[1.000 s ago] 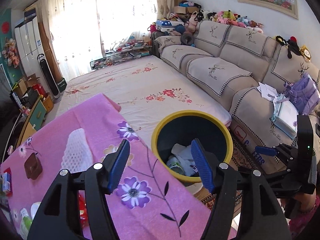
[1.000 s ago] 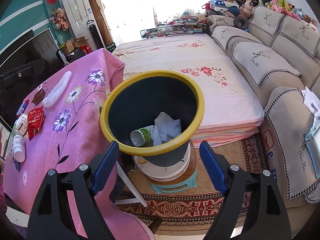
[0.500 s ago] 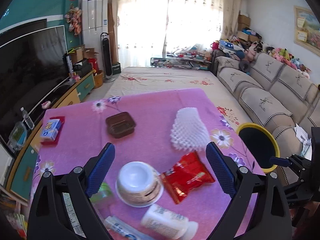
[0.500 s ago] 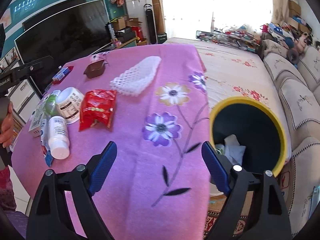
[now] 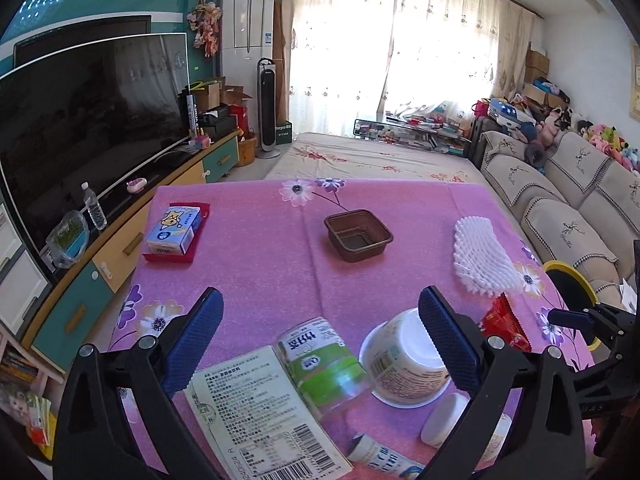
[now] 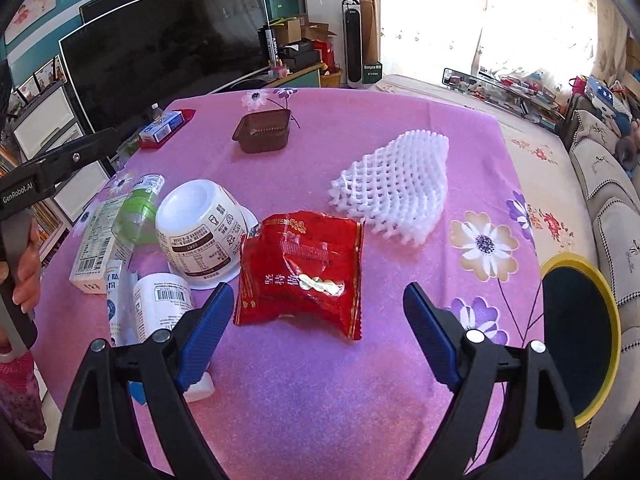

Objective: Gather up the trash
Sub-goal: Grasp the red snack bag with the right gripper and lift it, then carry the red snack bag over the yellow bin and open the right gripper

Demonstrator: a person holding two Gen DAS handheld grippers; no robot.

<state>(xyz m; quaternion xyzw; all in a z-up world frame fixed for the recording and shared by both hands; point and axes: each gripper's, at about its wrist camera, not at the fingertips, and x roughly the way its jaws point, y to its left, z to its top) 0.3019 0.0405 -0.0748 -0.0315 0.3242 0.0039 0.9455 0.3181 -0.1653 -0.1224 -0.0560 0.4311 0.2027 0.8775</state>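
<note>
Pink flowered cloth covers the surface (image 6: pixel 320 392), and the trash is spread over it. A red snack packet (image 6: pixel 300 272) lies flat just ahead of the right tongs (image 6: pixel 318 332), whose blue pads stand wide apart above the cloth with nothing pressed between them. Beyond the packet rests a white foam fruit net (image 6: pixel 394 192), and farther back a brown plastic tray (image 6: pixel 264 130) sits upright. To the packet's left a white paper bowl (image 6: pixel 200 232) lies upside down, touching a green-labelled clear bottle (image 6: pixel 138 208) and a flattened carton (image 6: pixel 96 240); a white pill bottle (image 6: pixel 160 304) lies on its side nearer the camera. A blue tissue box (image 5: pixel 174 230) rests on a red tray at the far left edge. The left tongs (image 5: pixel 320 340) hover over the green bottle and bowl, jaws opening and holding nothing, with a hand (image 6: pixel 26 276) gripping their handle. A yellow-rimmed bin (image 6: pixel 580 340) stands off the surface's right edge, beside the sofa (image 5: pixel 572 200).
</note>
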